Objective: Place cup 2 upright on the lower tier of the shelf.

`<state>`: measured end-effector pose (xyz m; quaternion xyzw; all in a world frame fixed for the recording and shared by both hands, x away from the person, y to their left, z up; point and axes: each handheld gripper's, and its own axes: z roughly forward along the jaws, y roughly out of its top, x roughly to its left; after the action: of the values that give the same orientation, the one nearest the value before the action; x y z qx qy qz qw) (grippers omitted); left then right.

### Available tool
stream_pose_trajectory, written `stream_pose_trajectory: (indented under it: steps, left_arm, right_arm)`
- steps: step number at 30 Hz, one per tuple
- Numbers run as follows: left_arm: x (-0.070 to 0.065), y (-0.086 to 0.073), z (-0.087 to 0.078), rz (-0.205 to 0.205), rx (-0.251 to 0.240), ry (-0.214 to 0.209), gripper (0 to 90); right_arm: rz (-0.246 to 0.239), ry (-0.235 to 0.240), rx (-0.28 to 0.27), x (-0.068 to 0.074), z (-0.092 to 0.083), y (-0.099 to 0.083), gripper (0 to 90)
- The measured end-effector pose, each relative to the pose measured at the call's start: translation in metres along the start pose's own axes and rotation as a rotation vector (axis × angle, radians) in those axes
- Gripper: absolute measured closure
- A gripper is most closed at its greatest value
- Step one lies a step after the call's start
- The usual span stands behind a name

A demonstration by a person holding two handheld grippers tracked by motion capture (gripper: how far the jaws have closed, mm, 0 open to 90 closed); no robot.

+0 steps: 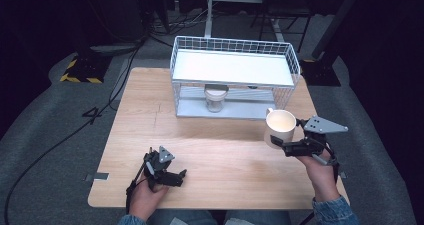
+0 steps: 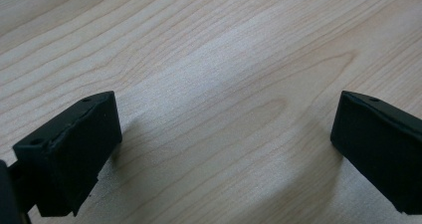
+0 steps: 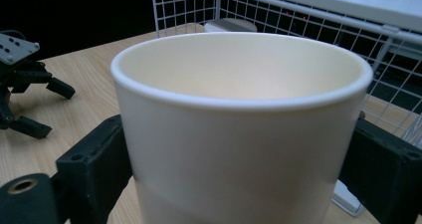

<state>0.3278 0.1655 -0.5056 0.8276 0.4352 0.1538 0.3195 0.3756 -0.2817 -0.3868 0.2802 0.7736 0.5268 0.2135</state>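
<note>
Holding a cream mug point(image 1: 279, 127) at right of centre in the high view, right gripper point(image 1: 289, 146) clamped on its wall, jaws pressing either side just below the rim. Mug upright, close to the front right corner of the white wire rack point(image 1: 235, 77), apart from it. Cannot tell whether the base rests on the counter point(image 1: 210, 155) or hangs just above.

Left gripper point(image 1: 172, 175) low at lower left, jaws wide apart over bare wood, nothing between them.

Under the rack's upper shelf, a small lidded jar point(image 1: 216, 98) on the lower level, left of centre; lower level to its right looks free.

Likely step: carrying the mug toward the rack. For a clean job:
- Keep mug level, squeeze steady; smooth wall, slip probable if loosened.
- Mind rim against the shelf edge if going underneath.
- Steer well right of the jar.
- Release only once the base sits flat.
- Leave left gripper parked, clear of the path.
</note>
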Motion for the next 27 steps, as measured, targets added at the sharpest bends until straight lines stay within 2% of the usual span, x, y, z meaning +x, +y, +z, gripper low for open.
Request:
stream_pose_trajectory:
  steps: [5,10,13,27]
  left_arm:
    - [0.0,0.0,0.0,0.0,-0.002,0.002,0.0]
    - [0.0,0.0,0.0,0.0,0.0,0.0,0.1]
    - [0.0,0.0,0.0,0.0,0.0,0.0,0.0]
    - [0.001,0.001,0.001,0.001,-0.002,0.003,0.1]
  right_arm:
    - [-0.011,0.004,-0.018,-0.001,-0.003,0.01,8.7]
    - [-0.024,0.012,-0.044,-0.002,-0.006,0.027,8.7]
    - [-0.029,0.016,-0.049,-0.003,-0.006,0.033,8.8]
    - [-0.061,0.028,-0.092,-0.014,-0.002,0.078,8.8]
